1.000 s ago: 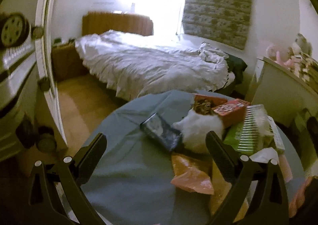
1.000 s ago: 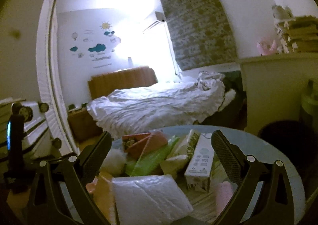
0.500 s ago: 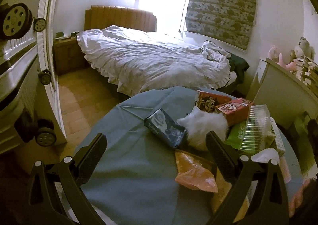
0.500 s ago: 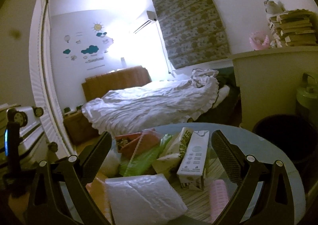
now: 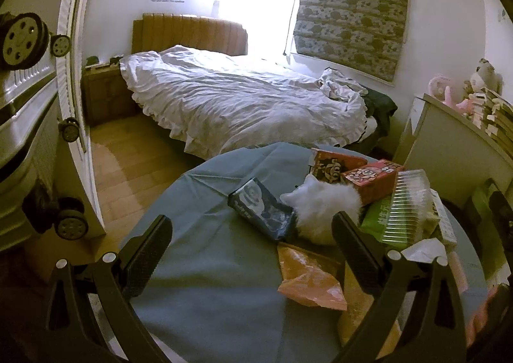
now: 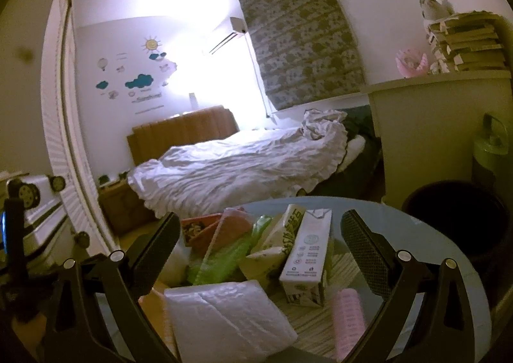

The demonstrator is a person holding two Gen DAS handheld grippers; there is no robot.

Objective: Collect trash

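Observation:
A round table with a blue-grey cloth (image 5: 198,266) holds a pile of trash. In the left wrist view I see a dark packet (image 5: 261,209), a white fluffy lump (image 5: 323,206), a red box (image 5: 373,180), an orange wrapper (image 5: 307,279) and a clear ribbed container (image 5: 407,206). My left gripper (image 5: 251,254) is open and empty above the cloth. In the right wrist view a white carton (image 6: 307,254) stands upright beside a white plastic bag (image 6: 224,318), a green wrapper (image 6: 221,257) and a pink roll (image 6: 348,318). My right gripper (image 6: 259,247) is open and empty above them.
A dark round bin (image 6: 455,218) stands on the floor right of the table. A white cabinet (image 6: 433,125) with stacked books is behind it. A bed (image 5: 243,100) fills the room's middle. A suitcase (image 5: 25,113) stands at the left by the door.
Both grippers have tilted slightly, so the views shifted; the right one now shows more of the dark bin and the carton. Both stay open and nothing on the table moved.

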